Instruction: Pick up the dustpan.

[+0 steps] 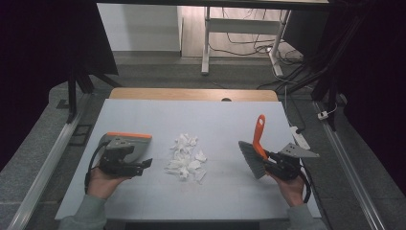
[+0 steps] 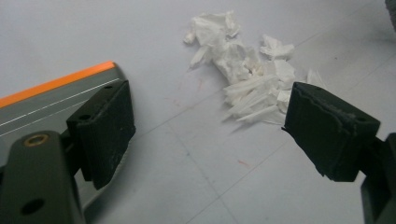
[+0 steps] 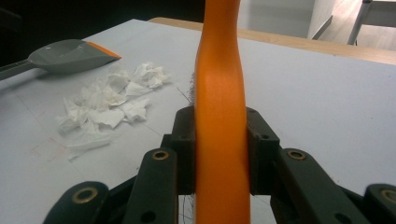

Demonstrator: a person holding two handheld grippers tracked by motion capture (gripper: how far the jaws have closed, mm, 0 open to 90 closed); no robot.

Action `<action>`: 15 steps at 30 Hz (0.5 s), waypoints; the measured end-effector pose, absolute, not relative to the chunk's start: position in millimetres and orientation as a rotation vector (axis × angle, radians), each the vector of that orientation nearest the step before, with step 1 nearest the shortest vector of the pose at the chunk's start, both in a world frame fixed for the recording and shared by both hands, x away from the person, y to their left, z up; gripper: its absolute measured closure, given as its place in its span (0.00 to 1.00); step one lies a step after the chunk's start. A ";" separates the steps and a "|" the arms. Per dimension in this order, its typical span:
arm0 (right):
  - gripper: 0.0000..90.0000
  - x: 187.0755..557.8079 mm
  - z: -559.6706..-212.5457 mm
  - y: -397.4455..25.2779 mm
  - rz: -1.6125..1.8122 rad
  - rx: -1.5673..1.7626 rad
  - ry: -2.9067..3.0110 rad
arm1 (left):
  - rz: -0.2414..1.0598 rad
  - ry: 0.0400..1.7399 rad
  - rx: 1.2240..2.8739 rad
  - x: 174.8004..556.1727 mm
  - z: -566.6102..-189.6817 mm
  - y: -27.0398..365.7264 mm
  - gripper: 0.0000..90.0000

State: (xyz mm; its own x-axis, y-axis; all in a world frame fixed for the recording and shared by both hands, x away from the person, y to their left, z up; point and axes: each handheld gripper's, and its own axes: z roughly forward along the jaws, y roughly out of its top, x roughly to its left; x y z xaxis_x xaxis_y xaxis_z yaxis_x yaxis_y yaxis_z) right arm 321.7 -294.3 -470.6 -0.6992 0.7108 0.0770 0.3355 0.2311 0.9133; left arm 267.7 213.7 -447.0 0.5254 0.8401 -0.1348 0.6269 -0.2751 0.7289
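Two jaws of the right gripper [image 3: 219, 154] are squeezed tight on the orange handle of the brush [image 3: 219, 70]. In the high view the brush [image 1: 255, 152] stands tipped, with its grey bristles pointing down and toward the middle of the surface [image 1: 143, 115], and its handle sticks up and away from the person. The bristles look like they sit just above the surface or just touch it; I cannot tell which.

The left gripper [image 2: 205, 135] has its jaws wide open with nothing between them. One jaw sits right next to the grey dustpan [image 2: 51, 100] with its orange edge, but it does not hold it. In the high view the dustpan [image 1: 128, 143] lies flat at the left, and the left gripper [image 1: 127, 163] rests just in front of it.

Between the brush and the dustpan lies a little pile of torn white paper bits [image 1: 186, 158]. The bits are all on the bare surface. None are in the dustpan, and the brush is apart from them.

So I think the job is only getting ready. The brush is picked up, and that part is done. The dustpan may need to be grabbed and held, then the paper has to be swept across into it. No sweeping shows yet.
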 end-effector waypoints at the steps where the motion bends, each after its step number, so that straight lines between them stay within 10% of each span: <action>1: 0.77 321.7 -470.6 -294.3 1.459 0.968 2.155 | 0.368 1.199 2.004 266.9 -446.1 217.1 0.19; 15: 0.77 321.0 -471.3 -294.0 1.446 0.973 2.153 | 0.407 1.396 1.976 268.9 -449.0 244.1 0.18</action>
